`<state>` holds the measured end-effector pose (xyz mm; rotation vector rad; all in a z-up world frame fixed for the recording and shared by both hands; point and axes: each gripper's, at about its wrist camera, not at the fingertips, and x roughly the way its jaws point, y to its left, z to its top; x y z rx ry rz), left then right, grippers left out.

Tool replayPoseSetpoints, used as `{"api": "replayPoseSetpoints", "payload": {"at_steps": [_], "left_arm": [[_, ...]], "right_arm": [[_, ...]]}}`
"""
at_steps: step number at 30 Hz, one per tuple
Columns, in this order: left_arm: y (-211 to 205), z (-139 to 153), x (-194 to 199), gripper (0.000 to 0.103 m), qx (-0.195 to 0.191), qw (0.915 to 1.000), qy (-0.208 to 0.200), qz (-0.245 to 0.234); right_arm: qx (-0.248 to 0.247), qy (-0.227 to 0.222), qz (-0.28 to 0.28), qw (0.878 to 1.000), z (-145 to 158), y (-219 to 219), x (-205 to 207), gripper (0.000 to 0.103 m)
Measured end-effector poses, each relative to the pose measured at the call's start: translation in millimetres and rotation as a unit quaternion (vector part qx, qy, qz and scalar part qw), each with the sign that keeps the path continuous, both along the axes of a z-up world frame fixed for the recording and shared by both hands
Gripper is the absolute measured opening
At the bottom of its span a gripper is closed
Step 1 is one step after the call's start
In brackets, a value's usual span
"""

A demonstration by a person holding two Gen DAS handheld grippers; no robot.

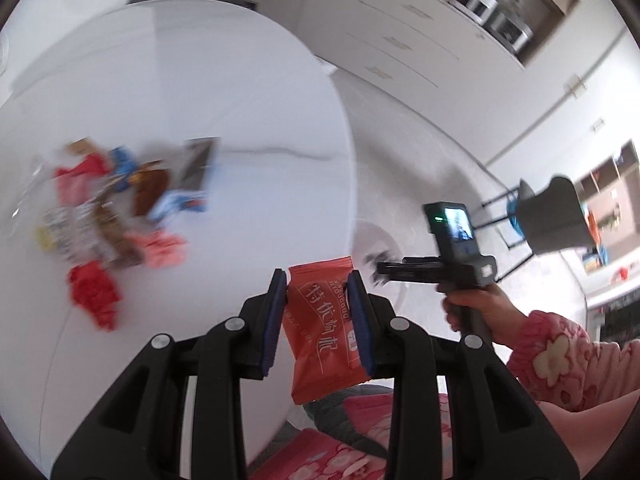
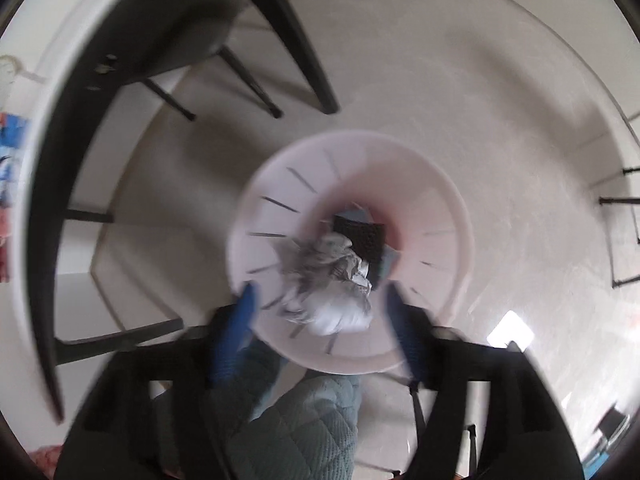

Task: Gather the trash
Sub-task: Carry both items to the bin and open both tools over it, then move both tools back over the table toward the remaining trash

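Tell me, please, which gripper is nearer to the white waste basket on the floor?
Right. The right gripper hangs open directly above the waste basket, pointing down into it. The left gripper is at the table's edge, shut on an orange snack packet.

Wrapper pile (image 1: 116, 216) on table (image 1: 240, 92); crumpled trash (image 2: 328, 280) inside bin (image 2: 440, 208).

Black gripper (image 1: 318, 280) frames, blue pads (image 1: 276, 312), pink floral sleeve (image 1: 560, 356).
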<state>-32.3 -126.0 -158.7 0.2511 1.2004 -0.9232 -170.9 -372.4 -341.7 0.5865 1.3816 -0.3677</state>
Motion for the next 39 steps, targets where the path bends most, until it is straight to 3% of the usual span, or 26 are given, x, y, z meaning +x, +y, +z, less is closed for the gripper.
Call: {"api": "replayPoseSetpoints", "payload": {"at_steps": [5,15,16,17,18,21,23,39], "left_arm": [[-56.2,-12.1,-19.7,0.031,0.008,0.9991,0.002,-0.041],[-155.3,-42.0,-52.0,0.033,0.027,0.9949,0.005,-0.097],[-162.8,-45.2,-54.9,0.036,0.031,0.9947,0.005,-0.098],[-168.6,-48.3,-57.1,0.050,0.037,0.9943,0.013,-0.099],[-172.2,-50.8,-59.0,0.070,0.044,0.9944,0.019,-0.094],[-175.6,-50.1,-60.8,0.088,0.041,0.9958,0.030,-0.076],[-174.6,-48.0,-59.7,0.092,0.044,0.9958,0.038,-0.071],[-142.3,-16.2,-52.1,0.095,0.051,0.9982,-0.011,-0.029]], "right_arm": [[-0.016,-0.017,-0.021,0.999,19.1,-14.5,-26.9,0.093],[-0.054,-0.052,-0.059,0.995,71.2,-56.3,-78.0,0.097],[-0.059,-0.053,-0.059,0.995,74.1,-59.2,-81.8,0.097],[-0.062,-0.053,-0.060,0.995,75.4,-61.1,-84.4,0.097],[-0.064,-0.055,-0.061,0.995,78.0,-63.0,-87.3,0.097],[-0.067,-0.062,-0.066,0.994,83.6,-68.1,-93.4,0.097],[-0.069,-0.069,-0.071,0.993,88.5,-71.4,-97.6,0.097],[-0.076,-0.103,-0.058,0.990,114.7,-65.4,-80.8,0.098]]}}
